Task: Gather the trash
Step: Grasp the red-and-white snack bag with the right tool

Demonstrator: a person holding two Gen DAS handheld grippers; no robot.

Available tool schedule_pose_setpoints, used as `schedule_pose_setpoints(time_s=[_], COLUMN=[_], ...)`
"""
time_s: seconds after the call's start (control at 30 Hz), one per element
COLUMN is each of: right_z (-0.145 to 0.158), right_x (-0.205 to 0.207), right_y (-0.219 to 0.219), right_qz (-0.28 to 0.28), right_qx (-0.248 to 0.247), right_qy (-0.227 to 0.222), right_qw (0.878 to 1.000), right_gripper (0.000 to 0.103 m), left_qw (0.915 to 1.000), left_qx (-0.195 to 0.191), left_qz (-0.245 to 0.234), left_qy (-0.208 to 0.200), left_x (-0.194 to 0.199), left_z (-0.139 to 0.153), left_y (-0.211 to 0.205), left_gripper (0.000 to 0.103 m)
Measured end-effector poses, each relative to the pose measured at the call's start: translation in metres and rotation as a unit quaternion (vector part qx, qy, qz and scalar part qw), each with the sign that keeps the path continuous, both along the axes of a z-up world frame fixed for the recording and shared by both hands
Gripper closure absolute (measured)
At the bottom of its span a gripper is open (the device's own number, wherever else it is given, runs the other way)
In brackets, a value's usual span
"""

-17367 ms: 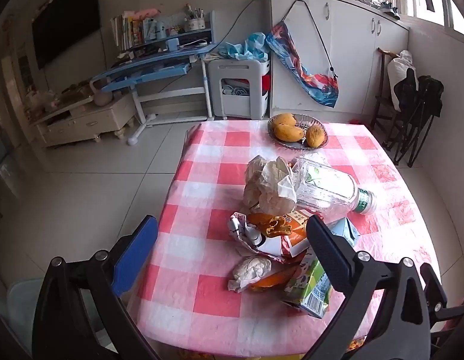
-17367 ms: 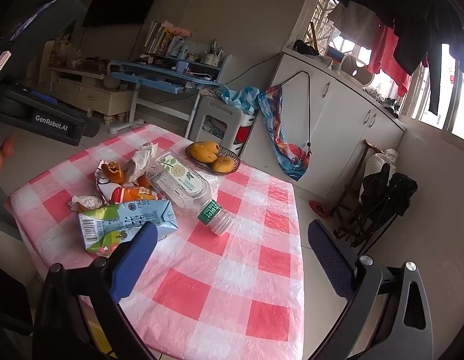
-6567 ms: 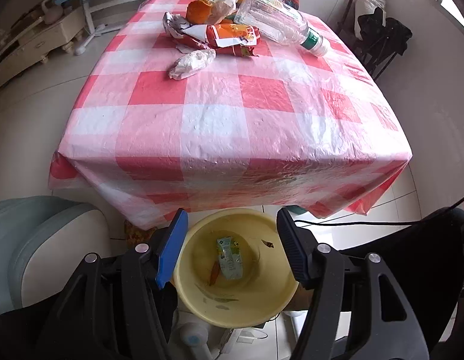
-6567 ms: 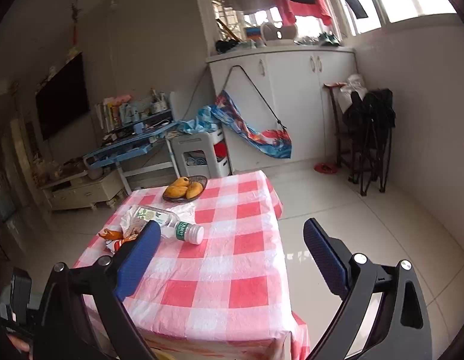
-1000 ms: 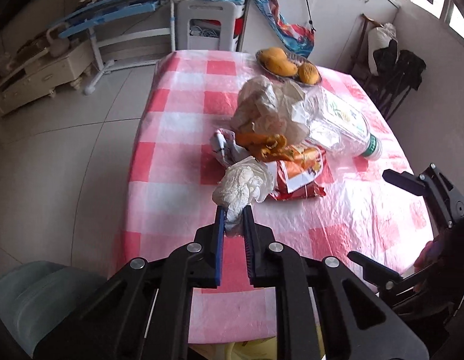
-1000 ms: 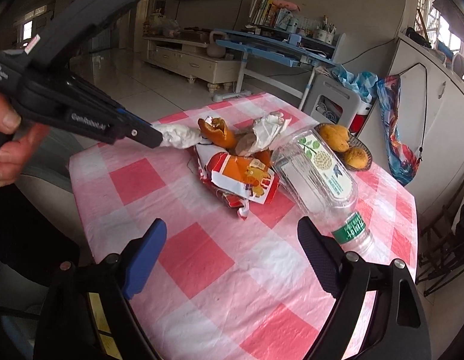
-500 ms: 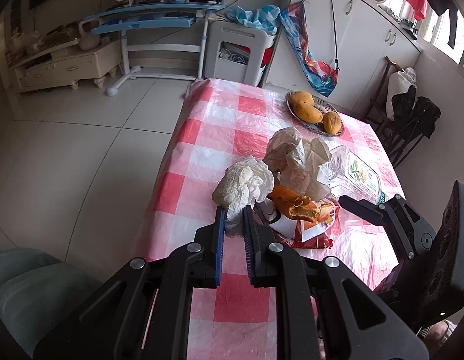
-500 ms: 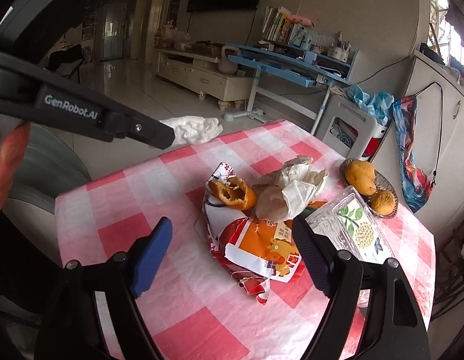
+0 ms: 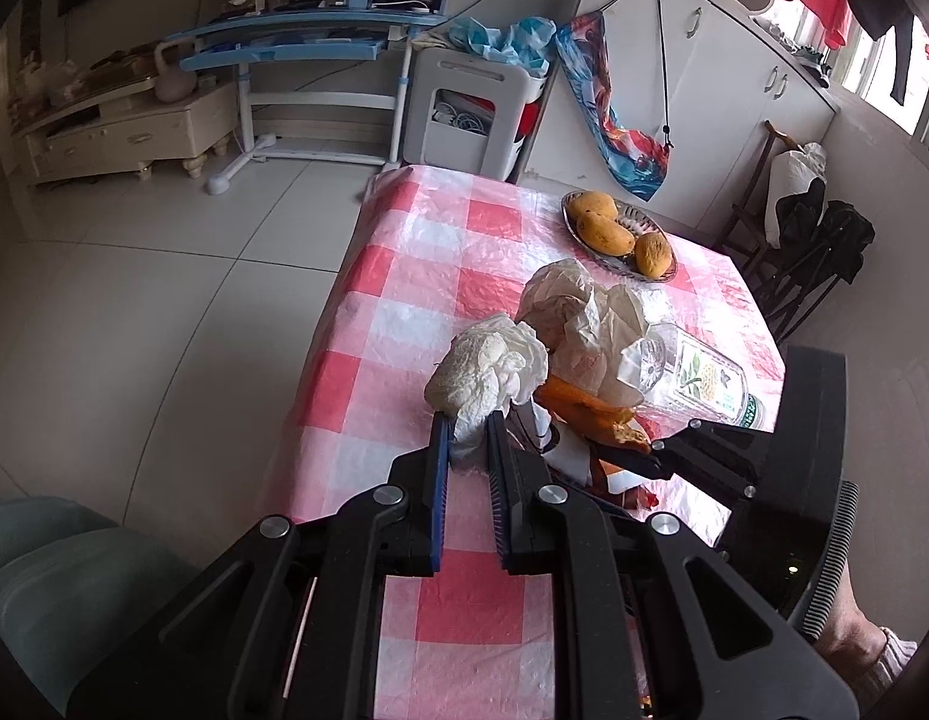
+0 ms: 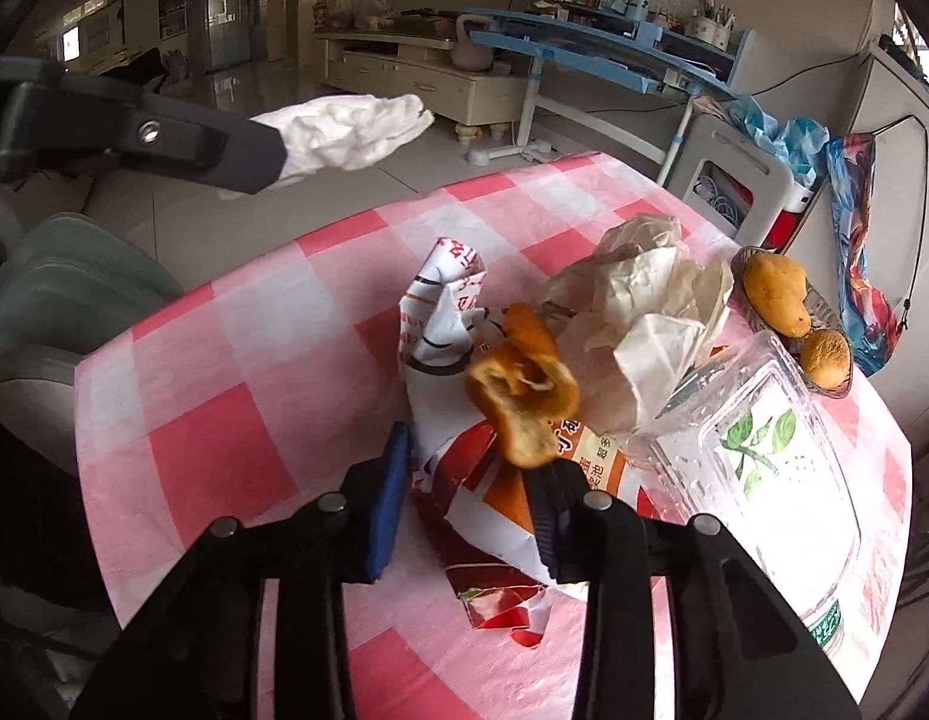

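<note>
A pink-checked surface (image 9: 404,312) carries a fruit basket (image 9: 620,237), crumpled paper (image 9: 584,324), a snack wrapper (image 10: 494,480), orange peel (image 10: 521,387) and a lying bottle (image 10: 770,468).

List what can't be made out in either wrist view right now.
- Trash bin: in neither view.
- Right gripper pad contact on the snack wrapper: right wrist view, the orange peel and wrapper folds cover it.
- Bottle cap: cut off by the fisheye edge.
- Left gripper pinches a tissue wad, hiding wrapper behind.
</note>
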State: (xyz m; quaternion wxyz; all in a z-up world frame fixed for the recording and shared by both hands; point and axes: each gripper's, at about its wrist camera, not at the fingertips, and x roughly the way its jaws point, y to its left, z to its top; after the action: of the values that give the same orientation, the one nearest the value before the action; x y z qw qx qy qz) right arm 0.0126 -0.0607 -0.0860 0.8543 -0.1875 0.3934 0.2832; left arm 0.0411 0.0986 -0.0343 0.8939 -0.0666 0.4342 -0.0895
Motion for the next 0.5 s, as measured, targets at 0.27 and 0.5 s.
schedule_pose_setpoints(time_s=[0.27,0.5], right_z=[0.024,0.038], right_x=[-0.022,-0.053], right_y=[-0.052,-0.075], right_qz=[-0.042,-0.079], right_qx=[0.108,0.122], right_qy=[0.078,0.048], right_qw=[0.990,0.988], right_gripper=[0.092,0.100], left_qw=[0.9999,0.9999], left_qx=[0.003,0.006], left_qz=[-0.008,-0.007], left_qy=[-0.007,-0.004], left_x=[-0.011,-0.023], left_z=[0.004,0.002], left_y=[-0.008,-0.010], left_gripper=[0.091,0.091])
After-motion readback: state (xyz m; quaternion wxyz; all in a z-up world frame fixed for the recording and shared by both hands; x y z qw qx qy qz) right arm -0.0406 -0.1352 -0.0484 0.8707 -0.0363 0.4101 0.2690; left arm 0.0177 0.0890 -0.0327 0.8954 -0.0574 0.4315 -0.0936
